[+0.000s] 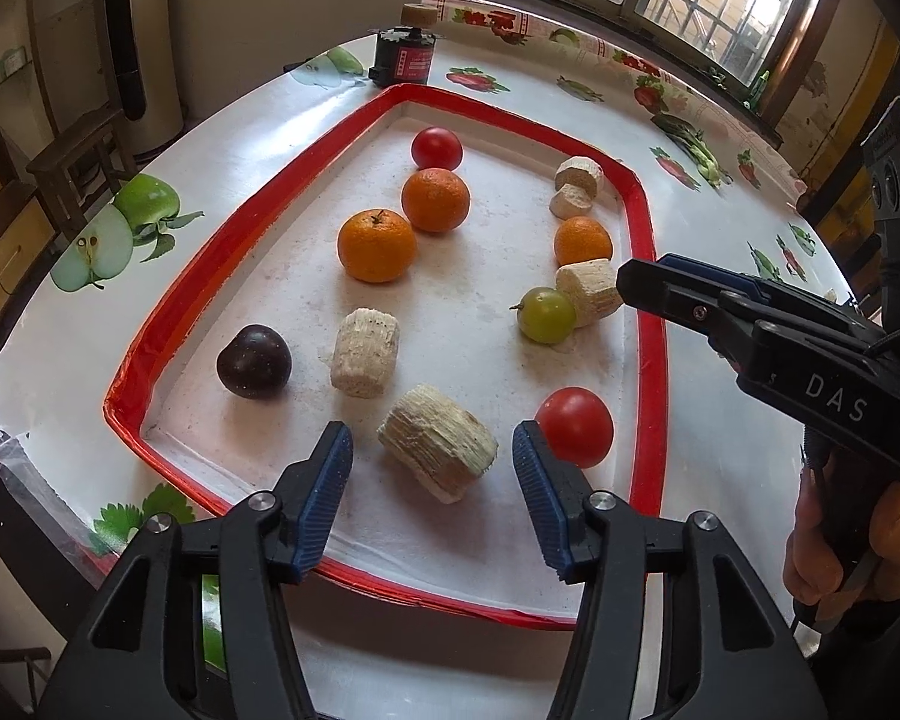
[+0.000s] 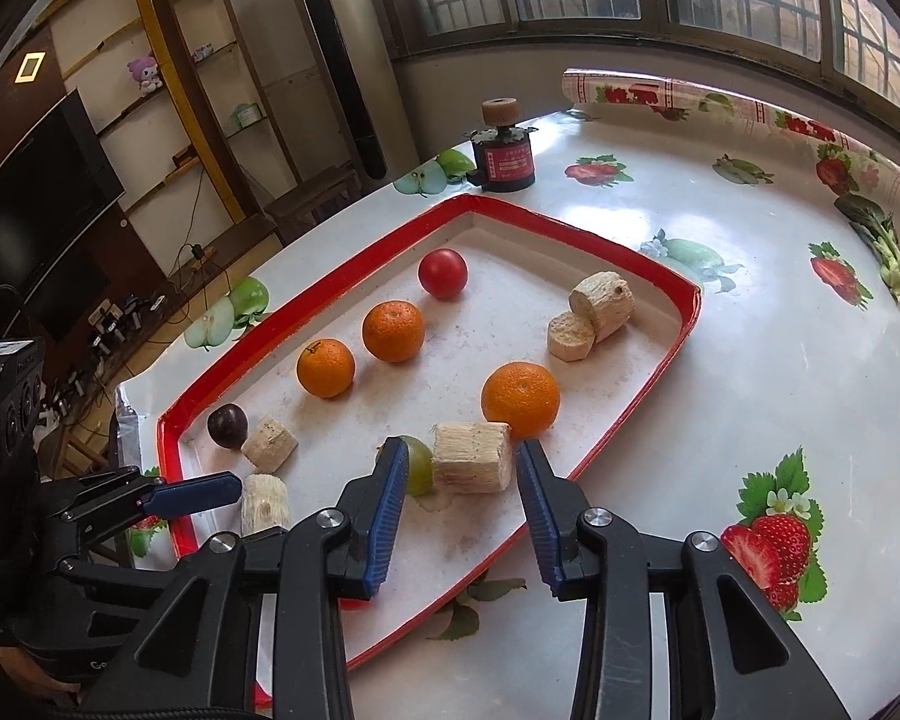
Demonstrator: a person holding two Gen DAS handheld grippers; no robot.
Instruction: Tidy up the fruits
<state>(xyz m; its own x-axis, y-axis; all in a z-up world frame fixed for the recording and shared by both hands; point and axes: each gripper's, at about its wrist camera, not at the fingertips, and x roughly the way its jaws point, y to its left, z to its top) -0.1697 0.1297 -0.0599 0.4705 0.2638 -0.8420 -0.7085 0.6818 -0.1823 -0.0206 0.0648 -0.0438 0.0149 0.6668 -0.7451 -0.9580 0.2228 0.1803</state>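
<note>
A red-rimmed white tray (image 1: 222, 240) (image 2: 648, 396) holds three oranges (image 1: 377, 245) (image 2: 520, 399), two red tomatoes (image 1: 575, 426) (image 2: 443, 273), a green fruit (image 1: 546, 315) (image 2: 417, 465), a dark plum (image 1: 254, 361) (image 2: 227, 425) and several beige fibrous chunks. My left gripper (image 1: 432, 468) is open, its fingers astride one beige chunk (image 1: 438, 450) at the tray's near edge. My right gripper (image 2: 459, 480) is open, its fingers astride another beige chunk (image 2: 473, 457) next to the green fruit; it shows side-on in the left wrist view (image 1: 636, 285).
The tray lies on a white table with a fruit-print cloth (image 1: 720, 468) (image 2: 780, 330). A black and red spool device (image 1: 402, 57) (image 2: 504, 159) stands beyond the tray's far corner. Chairs, shelves and a TV stand left of the table.
</note>
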